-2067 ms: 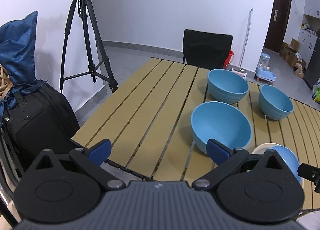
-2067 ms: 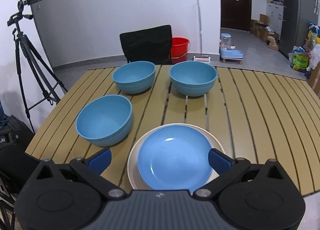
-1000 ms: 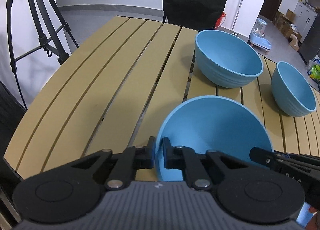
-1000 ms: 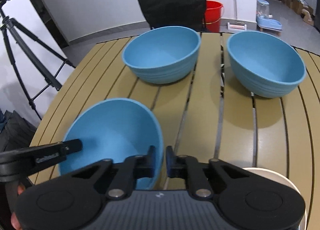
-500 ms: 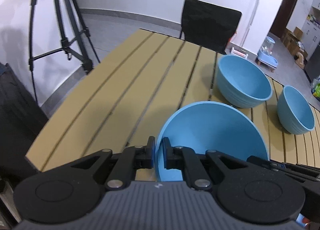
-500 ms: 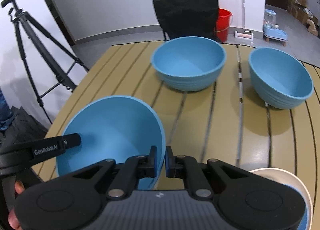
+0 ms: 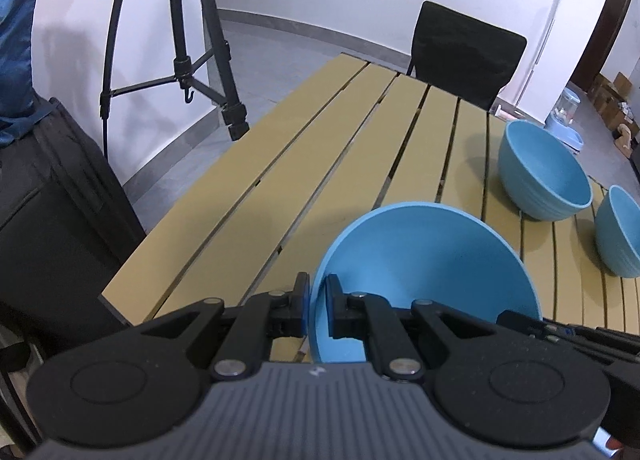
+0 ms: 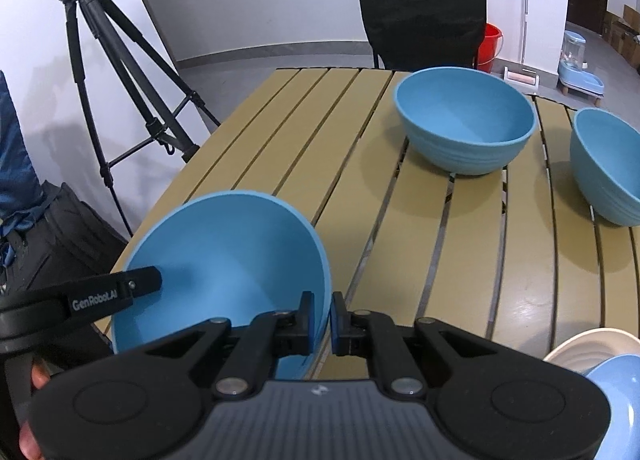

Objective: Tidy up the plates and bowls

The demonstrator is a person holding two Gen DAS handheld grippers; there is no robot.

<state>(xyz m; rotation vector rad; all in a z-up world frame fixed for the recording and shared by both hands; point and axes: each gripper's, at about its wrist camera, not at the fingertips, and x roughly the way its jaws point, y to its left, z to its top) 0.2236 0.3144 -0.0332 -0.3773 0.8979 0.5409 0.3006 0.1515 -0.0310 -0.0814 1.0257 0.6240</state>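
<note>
On the slatted tan wooden table (image 8: 280, 148), the round blue plastic bowl (image 8: 224, 260) now hangs lifted, its rim pinched by left gripper (image 7: 317, 310) and right gripper (image 8: 321, 320), ready for stacking.

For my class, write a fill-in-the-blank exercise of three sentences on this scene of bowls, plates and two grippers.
1. Both the left gripper and the right gripper are shut on the rim of the same ____.
2. Besides the held bowl, ____ more blue bowls stand on the table.
3. The blue plate lies on a ____ plate.

Missing words: bowl; two; white
</note>
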